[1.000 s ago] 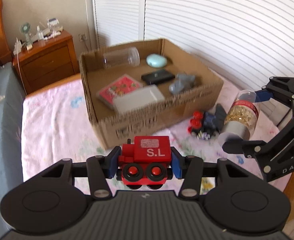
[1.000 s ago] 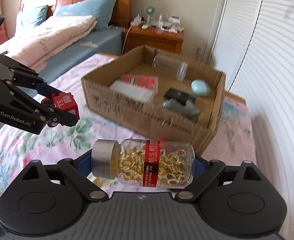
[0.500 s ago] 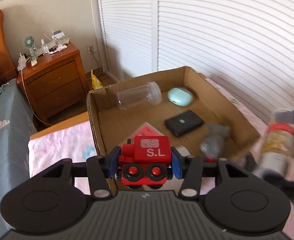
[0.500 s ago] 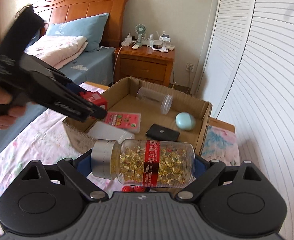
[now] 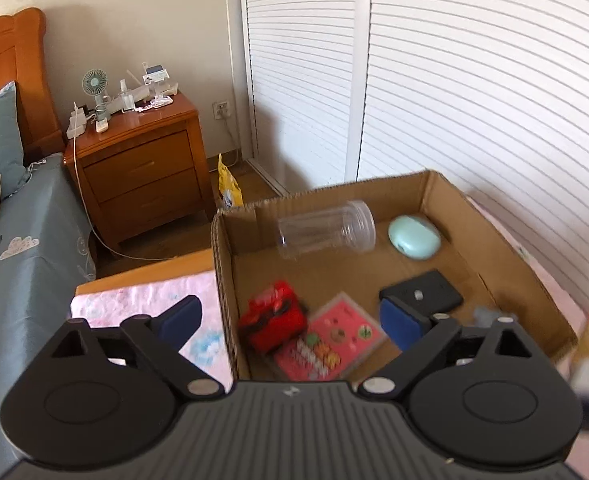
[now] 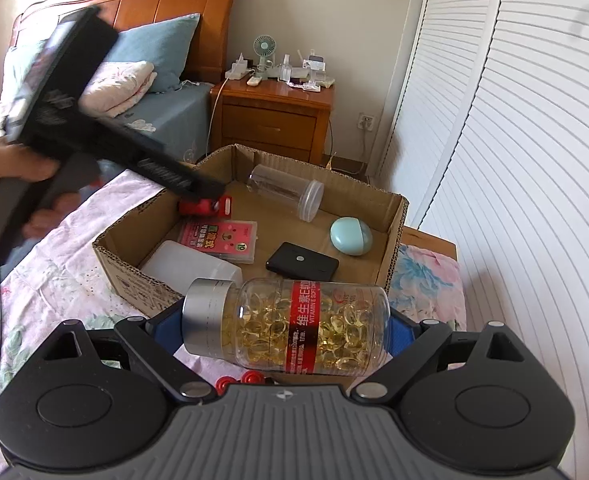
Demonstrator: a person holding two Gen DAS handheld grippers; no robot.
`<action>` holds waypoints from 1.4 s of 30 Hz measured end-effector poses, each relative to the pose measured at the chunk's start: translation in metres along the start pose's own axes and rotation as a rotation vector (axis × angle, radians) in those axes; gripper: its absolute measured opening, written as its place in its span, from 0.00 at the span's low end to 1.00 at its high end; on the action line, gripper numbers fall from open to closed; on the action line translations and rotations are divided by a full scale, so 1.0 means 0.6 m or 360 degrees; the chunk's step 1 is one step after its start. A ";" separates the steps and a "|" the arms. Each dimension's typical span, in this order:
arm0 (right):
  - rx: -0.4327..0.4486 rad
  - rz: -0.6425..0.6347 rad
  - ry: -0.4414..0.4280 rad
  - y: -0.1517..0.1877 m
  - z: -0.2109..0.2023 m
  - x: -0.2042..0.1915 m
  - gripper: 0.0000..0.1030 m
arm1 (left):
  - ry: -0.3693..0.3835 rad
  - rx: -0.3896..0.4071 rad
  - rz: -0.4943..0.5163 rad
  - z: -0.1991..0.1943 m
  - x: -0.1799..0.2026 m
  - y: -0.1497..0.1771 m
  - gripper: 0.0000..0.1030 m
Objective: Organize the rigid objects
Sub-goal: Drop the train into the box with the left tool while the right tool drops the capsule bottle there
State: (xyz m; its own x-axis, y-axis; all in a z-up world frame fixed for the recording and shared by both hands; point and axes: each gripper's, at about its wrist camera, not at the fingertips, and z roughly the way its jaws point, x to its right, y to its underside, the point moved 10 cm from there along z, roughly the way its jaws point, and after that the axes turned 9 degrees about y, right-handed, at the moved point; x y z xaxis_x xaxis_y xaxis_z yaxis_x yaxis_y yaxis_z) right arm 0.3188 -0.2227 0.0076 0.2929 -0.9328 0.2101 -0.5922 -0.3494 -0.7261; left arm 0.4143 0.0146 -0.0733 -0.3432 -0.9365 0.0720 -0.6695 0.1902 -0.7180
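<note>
My left gripper (image 5: 290, 320) hangs over the near left corner of the cardboard box (image 5: 222, 264), and its jaws are opening. The red toy train (image 5: 274, 320) lies blurred below them inside the box, free of both blue pads. From the right wrist view the train (image 6: 206, 206) sits by the box's far left wall under the left gripper (image 6: 210, 194). My right gripper (image 6: 284, 326) is shut on a clear bottle of yellow capsules (image 6: 254, 328), held sideways just in front of the box (image 6: 390, 248).
The box holds a clear jar (image 6: 286, 192), a mint case (image 6: 350, 236), a black device (image 6: 302, 262), a pink card pack (image 6: 220, 236) and a white container (image 6: 190, 264). A red-wheeled toy (image 6: 240, 380) lies under the bottle. Behind stands a wooden nightstand (image 5: 142, 160).
The left gripper moved over the box and let the red train go; the train now lies inside. The right gripper came closer to the box, still holding the capsule bottle.
</note>
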 end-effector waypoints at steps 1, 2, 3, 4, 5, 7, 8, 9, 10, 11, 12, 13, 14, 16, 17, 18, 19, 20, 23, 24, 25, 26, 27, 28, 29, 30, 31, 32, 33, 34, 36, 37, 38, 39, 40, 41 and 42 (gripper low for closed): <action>0.0000 0.0005 0.0002 -0.003 0.002 0.002 0.94 | -0.0006 -0.0009 0.0015 -0.008 0.002 0.006 0.93; 0.0000 0.0012 0.0001 -0.005 0.004 0.004 0.93 | -0.0012 -0.0015 0.0026 -0.016 0.005 0.013 0.93; -0.0001 0.0020 0.0000 -0.008 0.006 0.005 0.94 | -0.0012 -0.0020 0.0032 -0.025 0.008 0.019 0.93; -0.0002 0.0031 0.0000 -0.010 0.009 0.008 0.94 | -0.0005 -0.0026 0.0033 -0.031 0.011 0.021 0.93; -0.0005 0.0043 -0.0001 -0.013 0.012 0.011 0.94 | 0.0005 -0.0033 0.0034 -0.039 0.014 0.026 0.93; -0.0010 0.0061 0.0004 -0.020 0.018 0.017 0.94 | 0.0018 -0.0037 0.0023 -0.059 0.020 0.038 0.93; -0.0012 0.0070 0.0008 -0.022 0.022 0.020 0.94 | 0.0017 -0.0025 0.0003 -0.071 0.022 0.045 0.94; -0.0016 0.0075 0.0011 -0.026 0.026 0.024 0.94 | 0.0012 -0.0008 -0.0022 -0.082 0.024 0.052 0.94; -0.0018 0.0086 0.0017 -0.030 0.030 0.028 0.94 | 0.0012 0.0000 -0.0041 -0.093 0.028 0.061 0.96; -0.0021 0.0100 0.0024 -0.033 0.033 0.031 0.94 | 0.0013 0.0005 -0.0049 -0.102 0.031 0.068 0.97; -0.0029 0.0118 0.0030 -0.037 0.038 0.036 0.94 | 0.0015 0.0018 -0.0050 -0.112 0.035 0.075 0.97; -0.0038 0.0135 0.0033 -0.042 0.043 0.040 0.94 | 0.0017 0.0032 -0.0048 -0.121 0.040 0.082 0.97; -0.0041 0.0152 0.0035 -0.046 0.047 0.044 0.94 | 0.0016 0.0045 -0.0047 -0.129 0.046 0.090 0.97; -0.0056 0.0182 0.0037 -0.057 0.057 0.051 0.94 | 0.0001 0.0070 -0.0060 -0.142 0.052 0.104 0.98; -0.0056 0.0197 0.0040 -0.062 0.060 0.053 0.94 | -0.0007 0.0082 -0.0065 -0.146 0.053 0.108 0.98; -0.0058 0.0202 0.0042 -0.067 0.065 0.055 0.94 | -0.0016 0.0095 -0.0071 -0.150 0.056 0.113 0.98; -0.0065 0.0201 0.0044 -0.072 0.071 0.055 0.94 | -0.0026 0.0106 -0.0074 -0.152 0.060 0.118 0.98; -0.0072 0.0205 0.0049 -0.077 0.077 0.055 0.94 | -0.0036 0.0110 -0.0066 -0.155 0.063 0.123 0.98; -0.0109 0.0201 0.0057 -0.088 0.099 0.051 0.94 | -0.0073 0.0097 -0.0032 -0.154 0.074 0.136 0.98; -0.0123 0.0204 0.0060 -0.089 0.106 0.050 0.94 | -0.0073 0.0092 -0.0023 -0.153 0.079 0.139 0.98; -0.0140 0.0203 0.0058 -0.090 0.114 0.048 0.94 | -0.0065 0.0088 -0.0017 -0.153 0.083 0.143 0.98; -0.0155 0.0205 0.0060 -0.091 0.122 0.046 0.94 | -0.0056 0.0087 -0.0015 -0.155 0.086 0.149 0.98; -0.0173 0.0210 0.0060 -0.090 0.131 0.043 0.94 | -0.0044 0.0087 -0.0021 -0.156 0.089 0.152 0.98; -0.0190 0.0211 0.0057 -0.088 0.138 0.040 0.94 | -0.0034 0.0086 -0.0028 -0.156 0.090 0.154 0.98; -0.0208 0.0217 0.0053 -0.086 0.146 0.037 0.94 | -0.0028 0.0086 -0.0033 -0.156 0.091 0.157 0.98; -0.0219 0.0222 0.0053 -0.083 0.151 0.035 0.94 | -0.0026 0.0086 -0.0042 -0.157 0.091 0.159 0.98; -0.0232 0.0225 0.0053 -0.080 0.157 0.032 0.94 | -0.0027 0.0085 -0.0052 -0.156 0.089 0.161 0.98; -0.0247 0.0230 0.0054 -0.077 0.163 0.030 0.94 | -0.0029 0.0080 -0.0060 -0.155 0.088 0.164 0.98; -0.0256 0.0236 0.0048 -0.074 0.166 0.027 0.94 | -0.0031 0.0077 -0.0069 -0.155 0.087 0.165 0.98; -0.0258 0.0242 0.0025 -0.071 0.166 0.023 0.96 | -0.0032 0.0074 -0.0077 -0.154 0.085 0.166 0.98; -0.0237 0.0254 0.0010 -0.070 0.161 0.021 1.00 | -0.0028 0.0070 -0.0087 -0.153 0.082 0.168 0.98; -0.0229 0.0251 0.0014 -0.070 0.157 0.021 1.00 | -0.0031 0.0066 -0.0094 -0.153 0.080 0.169 0.98; -0.0228 0.0248 0.0016 -0.071 0.153 0.022 1.00 | -0.0035 0.0060 -0.0101 -0.152 0.079 0.170 0.98; -0.0220 0.0249 0.0017 -0.071 0.148 0.023 1.00 | -0.0035 0.0055 -0.0107 -0.151 0.078 0.171 0.98; -0.0214 0.0253 0.0014 -0.071 0.144 0.025 1.00 | -0.0036 0.0049 -0.0111 -0.150 0.079 0.172 0.98; -0.0212 0.0257 0.0005 -0.069 0.138 0.026 1.00 | -0.0036 0.0044 -0.0114 -0.150 0.080 0.173 0.98; -0.0211 0.0261 -0.0004 -0.068 0.134 0.026 1.00 | -0.0034 0.0042 -0.0112 -0.150 0.081 0.174 0.98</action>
State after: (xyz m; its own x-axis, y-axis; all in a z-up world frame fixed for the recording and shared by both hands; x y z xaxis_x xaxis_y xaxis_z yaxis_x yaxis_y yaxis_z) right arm 0.4080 -0.2160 -0.0119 0.1865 -0.9779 0.0943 -0.7256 -0.2018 -0.6578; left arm 0.2686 0.0153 -0.0824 -0.2819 -0.9533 0.1084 -0.6737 0.1162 -0.7298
